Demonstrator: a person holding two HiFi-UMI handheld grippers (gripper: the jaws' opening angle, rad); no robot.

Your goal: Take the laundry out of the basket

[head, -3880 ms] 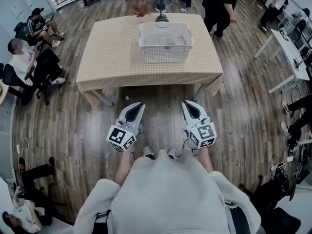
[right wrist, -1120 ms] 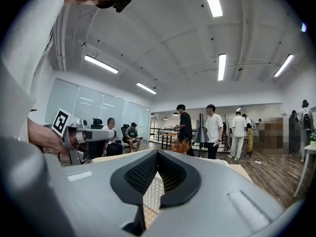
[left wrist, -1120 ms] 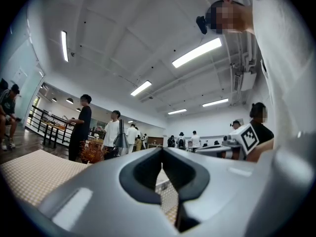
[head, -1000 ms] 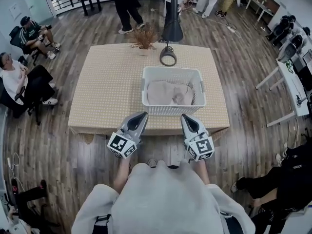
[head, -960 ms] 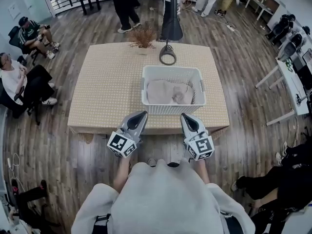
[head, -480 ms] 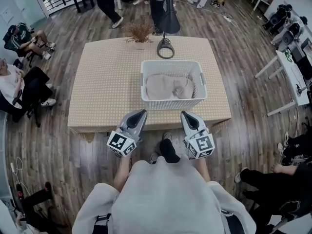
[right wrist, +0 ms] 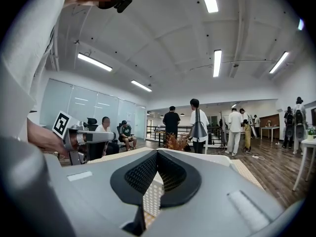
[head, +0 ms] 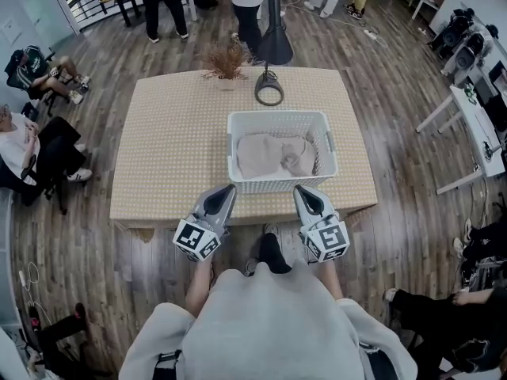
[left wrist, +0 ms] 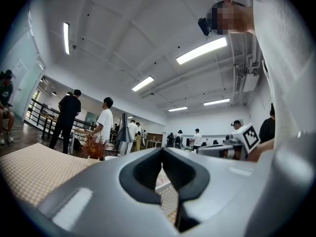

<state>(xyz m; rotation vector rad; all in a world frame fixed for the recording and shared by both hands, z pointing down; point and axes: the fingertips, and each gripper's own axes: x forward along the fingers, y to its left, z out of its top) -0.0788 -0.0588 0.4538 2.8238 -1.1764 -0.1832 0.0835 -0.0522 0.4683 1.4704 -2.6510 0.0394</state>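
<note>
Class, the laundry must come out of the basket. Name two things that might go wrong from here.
The left hand-held gripper and right hand-held gripper are both shut; unopened, they may only push the beige laundry. Tugging it might drag the white basket into the black lamp behind.

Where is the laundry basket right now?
Head view: the white basket sits on the checked table, right of centre near its front edge, with the black lamp base behind it.

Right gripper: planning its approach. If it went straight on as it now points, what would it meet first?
Probably the near wall of the basket, right ahead of the right gripper on the table; depth is unclear.
</note>
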